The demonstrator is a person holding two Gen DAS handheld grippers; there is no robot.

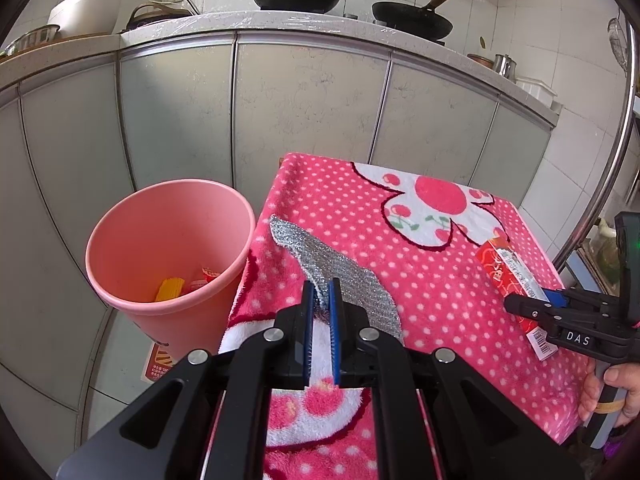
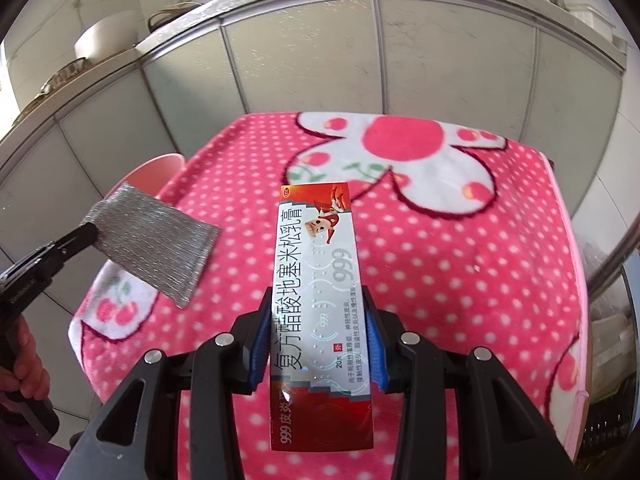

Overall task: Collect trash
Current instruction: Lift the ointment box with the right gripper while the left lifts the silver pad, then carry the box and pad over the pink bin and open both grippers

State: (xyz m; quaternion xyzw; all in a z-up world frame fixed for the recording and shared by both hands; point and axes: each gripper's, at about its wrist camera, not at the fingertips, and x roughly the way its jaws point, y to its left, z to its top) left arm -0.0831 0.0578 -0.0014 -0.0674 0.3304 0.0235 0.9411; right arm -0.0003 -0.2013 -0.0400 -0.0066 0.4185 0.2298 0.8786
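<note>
Right gripper: jaws clamp medicine box lengthwise. Left gripper: jaws pinch silver scouring cloth's edge. Pink bin's inside shows in left view only.

light: bright, even daylight; shadows: soft; focus: sharp; edges: fisheye-bent, dark vignette corners

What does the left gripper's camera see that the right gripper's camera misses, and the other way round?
Only the left wrist view looks into the pink bin, with yellow and red wrappers at its bottom. Only the right wrist view shows the printed face of the red and white box. Both show the silver scouring cloth pinched by the left gripper, the right gripper clamped on the box, and the pink dotted blanket.
</note>
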